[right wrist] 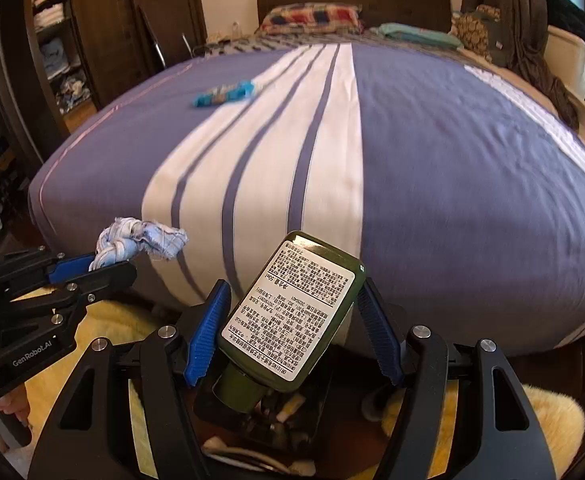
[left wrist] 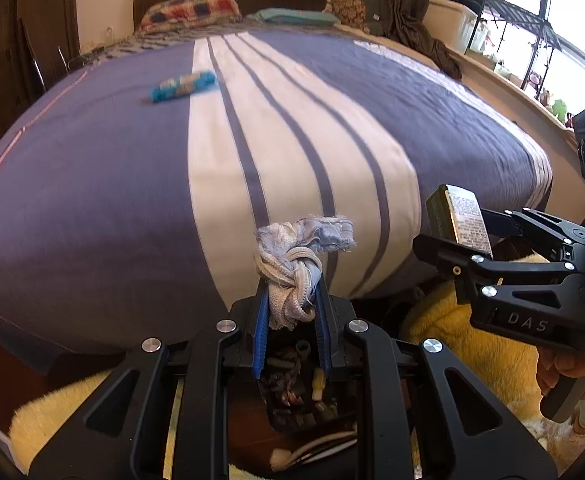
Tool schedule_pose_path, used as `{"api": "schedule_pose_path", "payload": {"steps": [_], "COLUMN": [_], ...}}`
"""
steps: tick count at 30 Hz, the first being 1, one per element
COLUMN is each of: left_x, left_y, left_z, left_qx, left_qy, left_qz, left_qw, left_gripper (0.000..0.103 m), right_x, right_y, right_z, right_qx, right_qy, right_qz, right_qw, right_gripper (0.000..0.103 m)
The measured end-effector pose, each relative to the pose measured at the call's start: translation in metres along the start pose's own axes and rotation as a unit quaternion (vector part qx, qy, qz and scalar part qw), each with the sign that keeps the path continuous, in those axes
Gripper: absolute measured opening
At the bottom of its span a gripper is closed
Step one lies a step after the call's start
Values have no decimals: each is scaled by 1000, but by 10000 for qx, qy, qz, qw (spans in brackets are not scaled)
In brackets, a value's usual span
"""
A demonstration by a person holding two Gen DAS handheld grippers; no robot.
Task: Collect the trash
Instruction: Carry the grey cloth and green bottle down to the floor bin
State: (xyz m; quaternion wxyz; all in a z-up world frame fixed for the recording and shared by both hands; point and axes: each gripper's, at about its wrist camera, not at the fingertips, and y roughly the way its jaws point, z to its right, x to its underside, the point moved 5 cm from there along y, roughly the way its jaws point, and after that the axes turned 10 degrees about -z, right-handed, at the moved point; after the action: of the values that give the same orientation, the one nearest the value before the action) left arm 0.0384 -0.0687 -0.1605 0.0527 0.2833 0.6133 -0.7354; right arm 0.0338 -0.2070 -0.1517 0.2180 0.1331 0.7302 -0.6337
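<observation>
My left gripper (left wrist: 292, 292) is shut on a knotted blue-and-white rag (left wrist: 298, 256), held off the foot of the bed; it also shows in the right wrist view (right wrist: 132, 242). My right gripper (right wrist: 292, 312) holds a dark green tube with a white printed label (right wrist: 292, 312), cap toward the camera; its blue pads (right wrist: 208, 328) touch the tube's sides. The tube also shows in the left wrist view (left wrist: 458, 216). A blue snack wrapper (left wrist: 183, 85) lies on the bed's far left part, also seen in the right wrist view (right wrist: 226, 94). A dark bin with trash (left wrist: 300, 392) sits below both grippers.
The bed (left wrist: 92, 184) has a purple cover with white stripes, pillows (left wrist: 190, 10) at the headboard. A yellow fluffy rug (left wrist: 472, 344) lies at the bed's foot. A wardrobe (right wrist: 64, 40) stands left, a metal rack (left wrist: 512, 24) by the window right.
</observation>
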Motion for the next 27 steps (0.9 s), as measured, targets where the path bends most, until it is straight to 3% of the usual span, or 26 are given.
{"api": "schedule_pose_path", "payload": {"steps": [11,22,27], "left_x": [49,81,89], "left_y": [47,96,120], "left_z": [5,2,3], "left_qx": [66,185,324], "left_qy": [-52,-173,-252], "left_qz": [-678,-1330,-1660], "left_qw": [9977,9908,9853], "left_gripper": [19,19,19], "right_x": [46,63,69], "right_y": [49,84,101], "right_z": [-13,-9,-12], "right_qx": [-146,-156,-359], "right_qy": [-44,88,159], "right_qz": [-759,-1223,-1518], "right_qw": [9970,9923,9876], "right_gripper": [66,66,66]}}
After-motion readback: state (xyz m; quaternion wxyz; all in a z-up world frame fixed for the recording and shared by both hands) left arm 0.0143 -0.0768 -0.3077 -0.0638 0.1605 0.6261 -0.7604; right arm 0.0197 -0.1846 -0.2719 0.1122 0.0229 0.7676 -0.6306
